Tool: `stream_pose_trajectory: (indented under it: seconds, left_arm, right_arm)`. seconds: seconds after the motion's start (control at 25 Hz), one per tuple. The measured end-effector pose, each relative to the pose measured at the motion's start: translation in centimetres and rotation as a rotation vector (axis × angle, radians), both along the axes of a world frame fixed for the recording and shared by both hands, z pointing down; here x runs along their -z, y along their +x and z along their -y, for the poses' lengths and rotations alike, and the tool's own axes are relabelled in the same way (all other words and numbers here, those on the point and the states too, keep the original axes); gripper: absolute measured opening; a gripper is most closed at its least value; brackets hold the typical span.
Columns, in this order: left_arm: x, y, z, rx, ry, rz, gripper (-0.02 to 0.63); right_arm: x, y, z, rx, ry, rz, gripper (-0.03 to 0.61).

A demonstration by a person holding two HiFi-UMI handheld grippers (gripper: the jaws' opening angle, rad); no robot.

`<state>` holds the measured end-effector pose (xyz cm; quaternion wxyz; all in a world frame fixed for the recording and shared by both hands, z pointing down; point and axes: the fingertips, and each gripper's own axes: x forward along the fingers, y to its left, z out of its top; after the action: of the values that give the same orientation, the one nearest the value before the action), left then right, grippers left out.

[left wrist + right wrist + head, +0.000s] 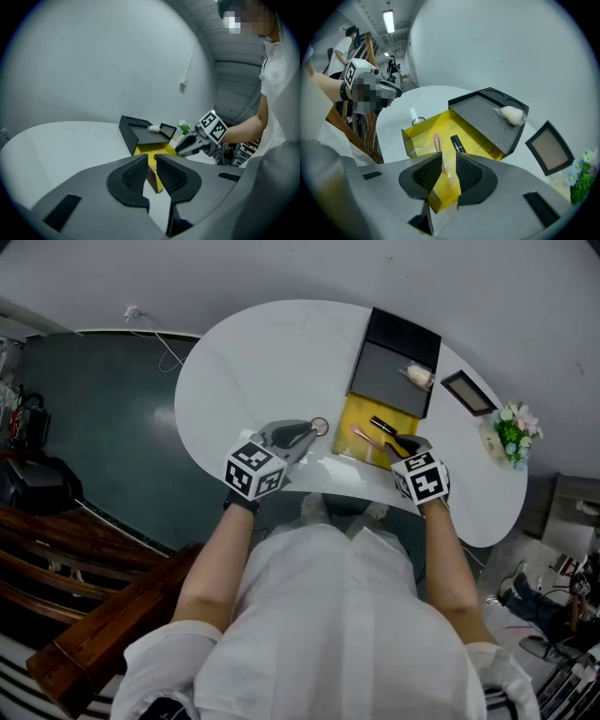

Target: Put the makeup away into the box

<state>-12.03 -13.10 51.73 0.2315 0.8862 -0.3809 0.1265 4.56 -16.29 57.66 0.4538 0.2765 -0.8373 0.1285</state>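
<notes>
Fingers of the left gripper (309,434) stood slightly apart, empty, mid-frame; the right gripper (399,440), fingers narrowly parted, hung over the yellow box (356,418).

No readable text, labels, brands or numbers in any view. Only printed patterns are the black-and-white square markers on the left cube (253,471) and right cube (421,478), no letters or digits in them. Box (422,133) carries no legible print.
</notes>
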Motion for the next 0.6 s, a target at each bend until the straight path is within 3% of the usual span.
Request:
stream_pose_trajectory:
  seconds: [0.44, 0.6]
  left_arm:
    - [-3.8, 2.5, 1.7, -0.182, -0.075, 0.173, 0.117]
    - [-5.8, 2.7, 1.9, -0.264, -0.097, 0.282, 0.157]
  right_arm:
    - [1.8, 5.3, -0.9, -0.188, 0.052, 0.120, 0.078]
    - [1.7, 6.4, -1.1, -0.229, 0.060, 0.133, 0.078]
